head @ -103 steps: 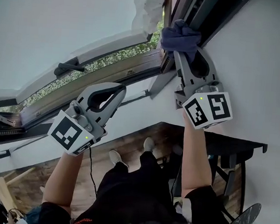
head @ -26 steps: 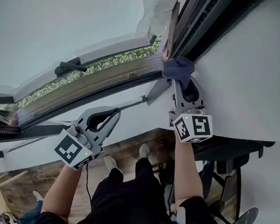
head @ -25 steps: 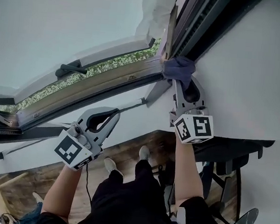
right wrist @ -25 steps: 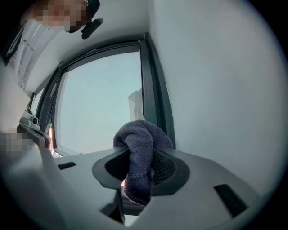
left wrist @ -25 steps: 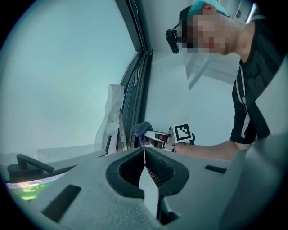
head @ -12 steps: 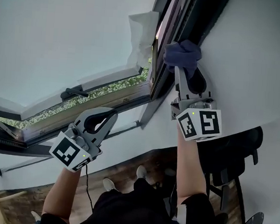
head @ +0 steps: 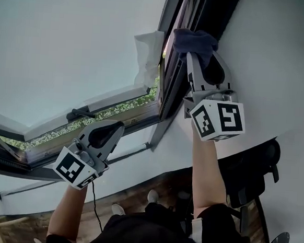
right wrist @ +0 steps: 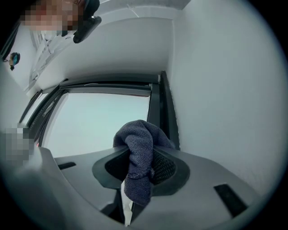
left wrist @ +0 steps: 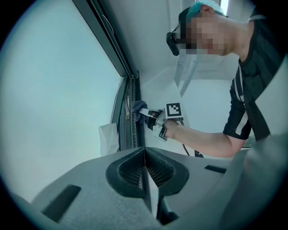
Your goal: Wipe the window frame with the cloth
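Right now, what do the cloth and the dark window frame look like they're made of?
The cloth looks like soft knitted fabric, perhaps terry or microfibre: dark blue-grey and matte, with a nubby looped surface and limp folds. The window frame is dark and smooth with straight, crisp edges, so painted metal or plastic; the look leaves that open.

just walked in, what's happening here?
A person is wiping a window frame. The right hand-held gripper is shut on a dark blue cloth and holds it against the frame. The left hand-held gripper is shut with nothing in it, held lower and off the frame.
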Motion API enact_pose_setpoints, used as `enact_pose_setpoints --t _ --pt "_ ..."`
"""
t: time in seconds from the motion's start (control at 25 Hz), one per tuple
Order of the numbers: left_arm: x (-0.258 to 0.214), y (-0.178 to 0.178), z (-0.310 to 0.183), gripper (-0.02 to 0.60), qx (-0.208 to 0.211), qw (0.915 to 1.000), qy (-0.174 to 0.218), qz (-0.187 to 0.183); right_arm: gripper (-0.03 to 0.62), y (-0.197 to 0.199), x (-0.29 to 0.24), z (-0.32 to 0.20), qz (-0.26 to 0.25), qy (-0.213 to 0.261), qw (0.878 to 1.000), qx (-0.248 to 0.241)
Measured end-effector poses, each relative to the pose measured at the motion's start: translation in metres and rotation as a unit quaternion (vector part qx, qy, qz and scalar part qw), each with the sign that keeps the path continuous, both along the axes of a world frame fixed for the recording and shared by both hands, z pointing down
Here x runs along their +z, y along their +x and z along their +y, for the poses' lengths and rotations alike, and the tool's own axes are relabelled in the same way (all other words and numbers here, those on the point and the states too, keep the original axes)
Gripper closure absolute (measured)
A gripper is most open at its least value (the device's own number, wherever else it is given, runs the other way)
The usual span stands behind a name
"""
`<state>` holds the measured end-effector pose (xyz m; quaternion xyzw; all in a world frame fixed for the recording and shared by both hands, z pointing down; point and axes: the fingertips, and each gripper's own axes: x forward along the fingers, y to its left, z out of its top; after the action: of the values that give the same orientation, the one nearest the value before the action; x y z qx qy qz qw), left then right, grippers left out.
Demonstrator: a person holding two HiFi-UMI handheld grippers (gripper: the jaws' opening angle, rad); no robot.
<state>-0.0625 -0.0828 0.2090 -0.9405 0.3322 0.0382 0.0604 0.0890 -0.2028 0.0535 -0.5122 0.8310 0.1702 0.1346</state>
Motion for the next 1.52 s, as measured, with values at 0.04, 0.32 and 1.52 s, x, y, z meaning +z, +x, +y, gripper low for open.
enact_pose_setpoints --t 0.04,0.32,1.52 --pt "0.000 0.000 -0.001 0.560 0.000 1.0000 -0.001 0.000 0.478 0.000 0.002 -0.002 0.002 -0.002 1.000 0.001" --pt "0.024 0.002 -0.004 0.560 0.001 0.9993 -0.037 -0.004 0.479 -0.002 0.047 -0.011 -0.001 -0.037 0.999 -0.002" --pt "0.145 0.016 -0.010 0.560 0.012 0.9885 -0.149 -0.023 0.479 0.009 0.285 -0.029 -0.028 -0.201 0.979 0.009"
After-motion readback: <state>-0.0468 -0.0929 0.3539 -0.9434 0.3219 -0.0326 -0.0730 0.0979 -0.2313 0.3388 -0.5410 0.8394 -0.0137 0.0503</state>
